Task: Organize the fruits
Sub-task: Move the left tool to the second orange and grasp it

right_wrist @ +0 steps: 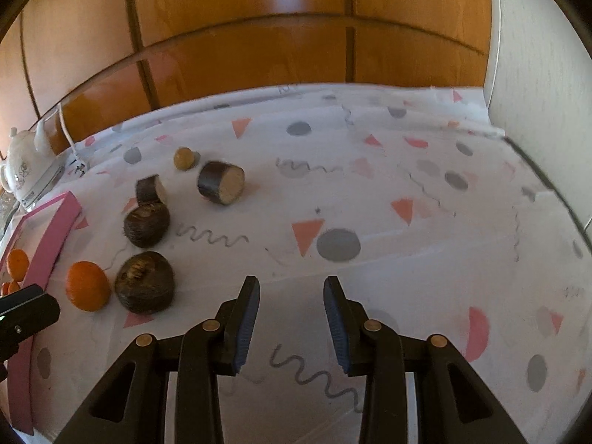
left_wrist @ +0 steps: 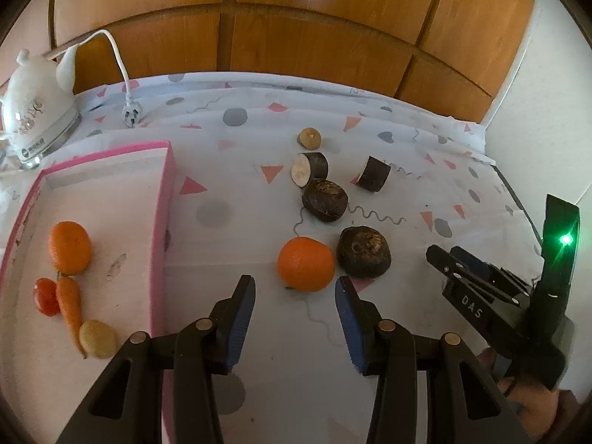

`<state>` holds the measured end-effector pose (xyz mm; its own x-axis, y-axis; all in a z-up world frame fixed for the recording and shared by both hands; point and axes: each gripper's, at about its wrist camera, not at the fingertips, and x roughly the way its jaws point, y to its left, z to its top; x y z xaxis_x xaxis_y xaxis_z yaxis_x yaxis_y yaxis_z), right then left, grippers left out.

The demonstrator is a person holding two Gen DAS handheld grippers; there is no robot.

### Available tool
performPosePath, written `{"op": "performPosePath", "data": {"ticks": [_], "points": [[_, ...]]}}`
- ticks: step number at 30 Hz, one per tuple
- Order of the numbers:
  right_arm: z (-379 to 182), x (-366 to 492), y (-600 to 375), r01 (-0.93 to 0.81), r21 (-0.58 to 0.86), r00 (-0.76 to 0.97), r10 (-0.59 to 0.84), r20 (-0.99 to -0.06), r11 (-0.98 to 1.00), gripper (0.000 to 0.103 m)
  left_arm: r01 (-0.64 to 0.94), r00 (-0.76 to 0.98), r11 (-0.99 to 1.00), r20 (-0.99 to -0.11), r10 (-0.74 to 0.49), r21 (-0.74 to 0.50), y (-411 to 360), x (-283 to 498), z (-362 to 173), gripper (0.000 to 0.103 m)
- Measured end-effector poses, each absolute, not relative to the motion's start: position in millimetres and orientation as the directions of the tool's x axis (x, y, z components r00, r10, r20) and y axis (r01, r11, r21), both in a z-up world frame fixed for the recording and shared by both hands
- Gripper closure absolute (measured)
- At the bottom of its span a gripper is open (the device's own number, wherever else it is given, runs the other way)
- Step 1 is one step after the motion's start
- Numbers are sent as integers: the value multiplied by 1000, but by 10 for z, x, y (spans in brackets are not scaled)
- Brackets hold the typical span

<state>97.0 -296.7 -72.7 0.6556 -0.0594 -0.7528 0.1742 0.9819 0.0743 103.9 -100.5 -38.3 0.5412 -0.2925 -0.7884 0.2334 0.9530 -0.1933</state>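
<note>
An orange (left_wrist: 306, 264) lies on the patterned tablecloth just beyond my left gripper (left_wrist: 295, 290), whose jaws stand open and empty short of it. To its left a pink box (left_wrist: 168, 185) holds another orange (left_wrist: 69, 247), a tomato (left_wrist: 46, 296), a carrot (left_wrist: 70, 305) and a small potato (left_wrist: 97, 338). Several dark root pieces (left_wrist: 364, 257) lie to the right of the loose orange and beyond it. My right gripper (right_wrist: 289, 292) is open over bare cloth, well right of the same orange (right_wrist: 87, 286) and a dark root (right_wrist: 144, 282). It also shows at the right edge of the left wrist view, as the right gripper (left_wrist: 466, 273).
A white electric kettle (left_wrist: 35, 111) with cord and plug (left_wrist: 130, 115) stands at the back left. Wooden cabinet doors (left_wrist: 296, 48) run behind the table, and a white wall (right_wrist: 536, 74) closes the right side. The table's right edge (left_wrist: 518, 199) is near.
</note>
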Motion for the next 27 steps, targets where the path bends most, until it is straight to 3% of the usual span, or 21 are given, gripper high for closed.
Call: {"op": "performPosePath", "data": {"ticks": [13,16,27], "points": [[-787,983,-3024,171,117,660,-26,-751,978,64,215,530,940,-777,-340,-265,-956,1224,-483,57],[-789,982,-3017,154,131,665,-5,-746,979,57,207,522,933,-773,-359,-293,-946,1268,-499,56],[-786,971,-3012,152,140,670,2,-743,978,56,207,506,922,-770,-388,-328,-1067,1458,-538,58]]}}
